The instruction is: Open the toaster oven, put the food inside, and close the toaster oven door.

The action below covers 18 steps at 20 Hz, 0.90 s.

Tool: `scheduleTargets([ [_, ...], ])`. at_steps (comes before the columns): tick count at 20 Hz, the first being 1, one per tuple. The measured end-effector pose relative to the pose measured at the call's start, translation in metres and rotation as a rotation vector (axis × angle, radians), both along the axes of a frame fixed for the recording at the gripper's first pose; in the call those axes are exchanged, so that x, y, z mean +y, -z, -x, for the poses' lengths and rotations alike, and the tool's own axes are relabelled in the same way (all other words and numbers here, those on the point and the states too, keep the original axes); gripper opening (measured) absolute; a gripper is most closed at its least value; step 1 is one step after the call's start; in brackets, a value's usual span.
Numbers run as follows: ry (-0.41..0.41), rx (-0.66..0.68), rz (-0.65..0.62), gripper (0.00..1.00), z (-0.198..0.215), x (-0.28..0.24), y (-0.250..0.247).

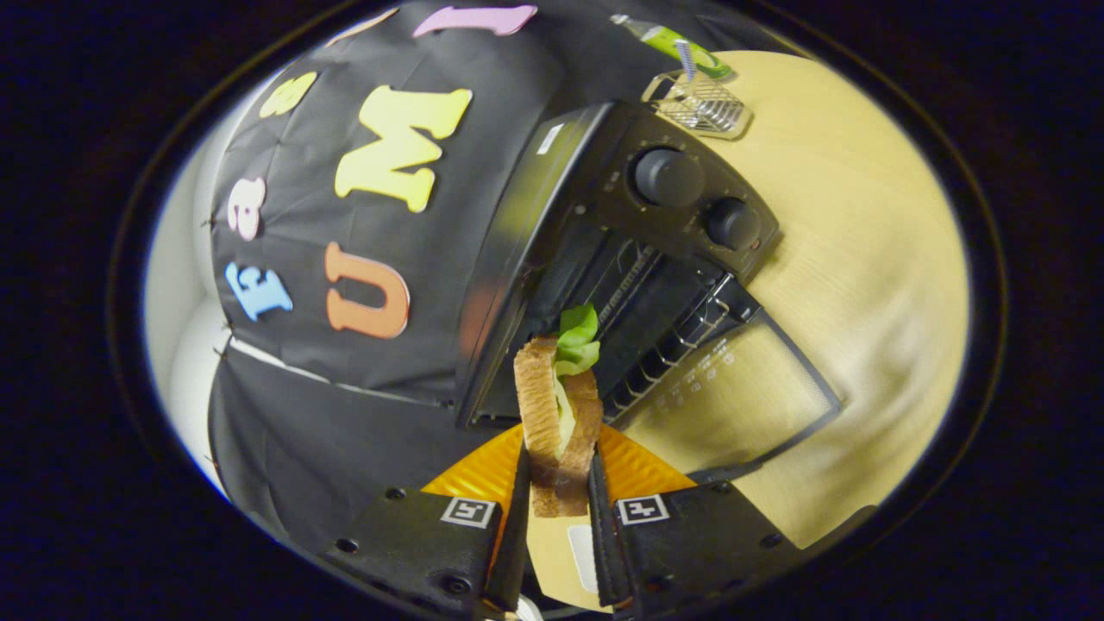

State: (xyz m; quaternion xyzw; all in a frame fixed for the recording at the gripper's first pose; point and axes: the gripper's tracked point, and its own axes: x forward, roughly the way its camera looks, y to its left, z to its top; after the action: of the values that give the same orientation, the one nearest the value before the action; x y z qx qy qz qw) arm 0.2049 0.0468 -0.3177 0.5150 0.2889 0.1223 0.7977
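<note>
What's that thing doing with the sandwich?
A hand-held gripper has its jaws shut on a sandwich, bread with a lettuce leaf sticking out. Just ahead, the toaster oven sits on the table with its door already dropped open. The sandwich is above an orange plate and isn't inside the oven yet.

The tool (559, 483) is clamped on a sandwich (559, 423), both fingers pressing its bread, lettuce poking out the far end. Just ahead, the black toaster oven (621, 250) stands with its glass door (733, 388) dropped open on the wooden bench (862, 259), an orange plate (479, 474) beneath the fingers.
</note>
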Motion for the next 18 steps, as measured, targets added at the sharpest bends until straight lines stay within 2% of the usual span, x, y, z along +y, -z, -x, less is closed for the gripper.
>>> scheduleTargets([
  [4, 0.115, -0.082, -0.008, 0.38, -0.038, -0.009, 0.0],
  [9, 0.258, -0.081, -0.098, 0.38, -0.08, -0.004, 0.025],
  [11, 0.271, -0.085, -0.094, 0.39, -0.085, 0.003, 0.026],
  [13, 0.226, -0.069, 0.025, 0.44, -0.084, 0.013, 0.036],
  [18, -0.036, -0.071, 0.453, 0.72, -0.077, 0.048, 0.048],
])
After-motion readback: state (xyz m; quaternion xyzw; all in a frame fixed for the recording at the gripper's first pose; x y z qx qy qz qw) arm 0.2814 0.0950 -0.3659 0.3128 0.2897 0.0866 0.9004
